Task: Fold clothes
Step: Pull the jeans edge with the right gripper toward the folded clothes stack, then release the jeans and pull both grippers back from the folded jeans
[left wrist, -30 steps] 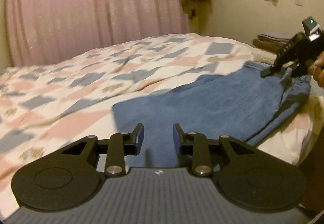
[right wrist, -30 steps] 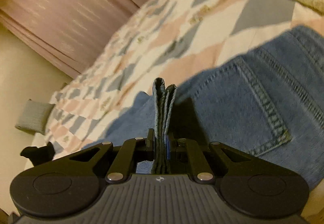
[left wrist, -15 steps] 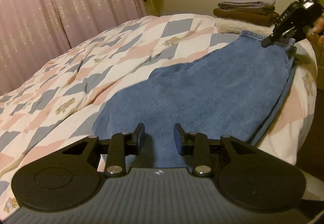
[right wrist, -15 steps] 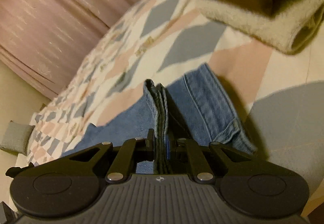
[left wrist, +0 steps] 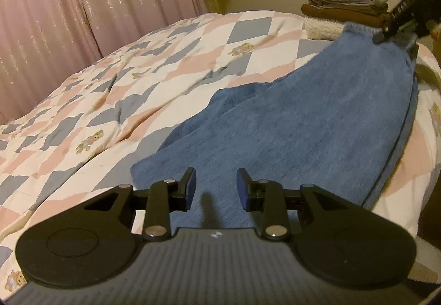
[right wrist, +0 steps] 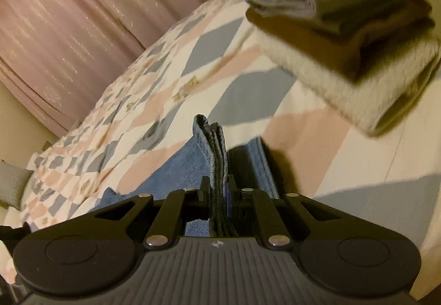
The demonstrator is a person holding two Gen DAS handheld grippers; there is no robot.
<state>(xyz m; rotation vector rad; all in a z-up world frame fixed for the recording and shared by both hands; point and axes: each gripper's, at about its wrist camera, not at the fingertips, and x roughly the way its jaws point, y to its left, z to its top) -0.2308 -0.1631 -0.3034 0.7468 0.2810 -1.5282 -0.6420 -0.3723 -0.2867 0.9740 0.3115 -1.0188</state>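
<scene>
left gripper [left wrist: 216, 187]: bottom centre of the left wrist frame, fingers spread wide with nothing between them, hovering right over the near end of the jeans

right gripper [right wrist: 217, 189]: bottom centre of the right wrist frame, fingers pinched tight on a bunched-up stack of denim edges that pokes up past the tips; also showing in the upper right of the left wrist frame [left wrist: 399, 26], clamped onto the far end of the cloth

jeans [left wrist: 303, 117]: blue denim, spread in a long strip across the quilt from lower centre up to the upper right of the left wrist frame, right edge running along the side of the bed; in the right wrist frame [right wrist: 190, 164] lying flat just past the fingers, centre of frame

quilt [left wrist: 165, 56]: pink, grey-blue and white diamonds with little teddy bears, covering the bed under the denim, filling the left and middle

folded stack [right wrist: 344, 29]: upper right of the right wrist frame, fluffy cream piece at the bottom, brown in the middle, grey on top, sitting on the quilt beyond the denim, a bit blurry

curtains [left wrist: 82, 1]: pink, pleated, upper left, behind the bed
</scene>
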